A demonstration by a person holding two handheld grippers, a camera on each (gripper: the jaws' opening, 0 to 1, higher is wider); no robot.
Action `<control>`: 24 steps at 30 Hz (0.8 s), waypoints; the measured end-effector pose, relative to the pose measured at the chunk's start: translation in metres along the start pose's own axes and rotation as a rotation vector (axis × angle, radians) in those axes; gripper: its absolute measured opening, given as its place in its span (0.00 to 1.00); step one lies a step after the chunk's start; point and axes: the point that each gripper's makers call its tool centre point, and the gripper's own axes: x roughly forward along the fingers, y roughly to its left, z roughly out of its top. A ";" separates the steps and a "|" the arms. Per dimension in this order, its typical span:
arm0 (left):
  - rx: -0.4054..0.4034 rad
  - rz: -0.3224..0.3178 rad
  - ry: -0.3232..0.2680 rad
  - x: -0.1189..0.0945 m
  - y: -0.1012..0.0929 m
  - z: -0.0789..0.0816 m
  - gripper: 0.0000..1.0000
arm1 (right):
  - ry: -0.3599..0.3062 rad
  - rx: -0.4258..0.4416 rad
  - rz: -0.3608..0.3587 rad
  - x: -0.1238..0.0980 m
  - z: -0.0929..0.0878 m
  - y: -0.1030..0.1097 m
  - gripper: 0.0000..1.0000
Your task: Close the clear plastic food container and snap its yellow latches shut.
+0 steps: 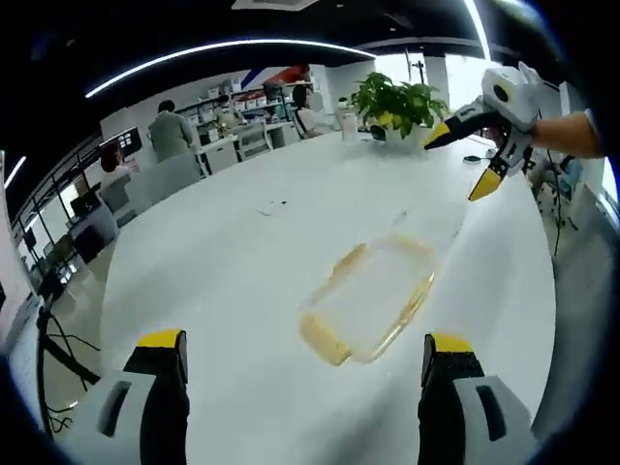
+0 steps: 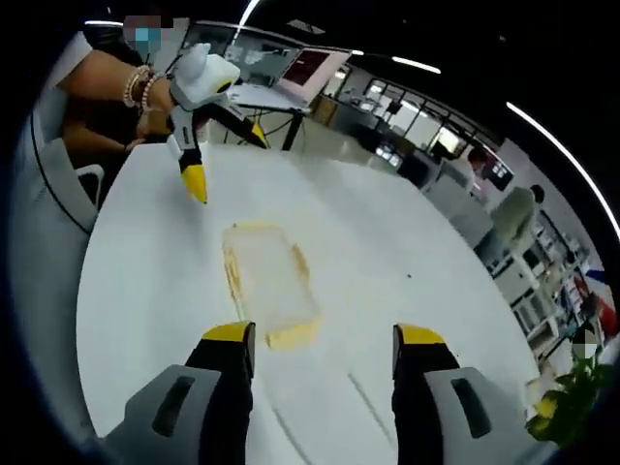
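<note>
yellow-tipped jaws of the left gripper [image 1: 303, 354] rise from the bottom of the left gripper view, spread wide with nothing between them. just beyond them on the white table [image 1: 223, 262] lies the container [image 1: 373, 298] — clear, with yellow latches at its ends, its long axis running away from the jaws and slanting toward the view's upper right. it sits well in from every table edge. whether the lid is seated flat i cannot tell; the clear plastic blurs into the tabletop. past its far end, up by the far edge, the right gripper [image 1: 465, 160] hangs in the air above the table, jaws parted, empty. a plant [image 1: 399, 102] stands at the far edge, and people sit at desks behind.

the right gripper's own jaws [image 2: 323, 354] in the right gripper view are likewise released and hold nothing. the container [image 2: 268, 281] starts just ahead of them, its near yellow end almost between the tips, long axis pointing away toward the left gripper [image 2: 225, 160] at the opposite edge, held by a hand with bracelets at the wrist.

so the two grippers face each other along the container's length, one at each latched end. both are near their own end and neither touches it — each seems placed to press the latch closest to it, with the lid's seating to be checked first.
</note>
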 end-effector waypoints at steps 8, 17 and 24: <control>0.232 -0.034 0.124 0.019 0.012 -0.006 0.99 | 0.040 -0.119 0.090 0.026 -0.005 -0.002 0.53; 0.363 -0.118 0.193 0.047 0.012 -0.014 0.96 | 0.133 -0.175 0.199 0.049 -0.028 0.008 0.60; 0.449 -0.229 0.252 0.065 0.004 -0.022 0.84 | 0.199 -0.164 0.344 0.070 -0.039 0.025 0.56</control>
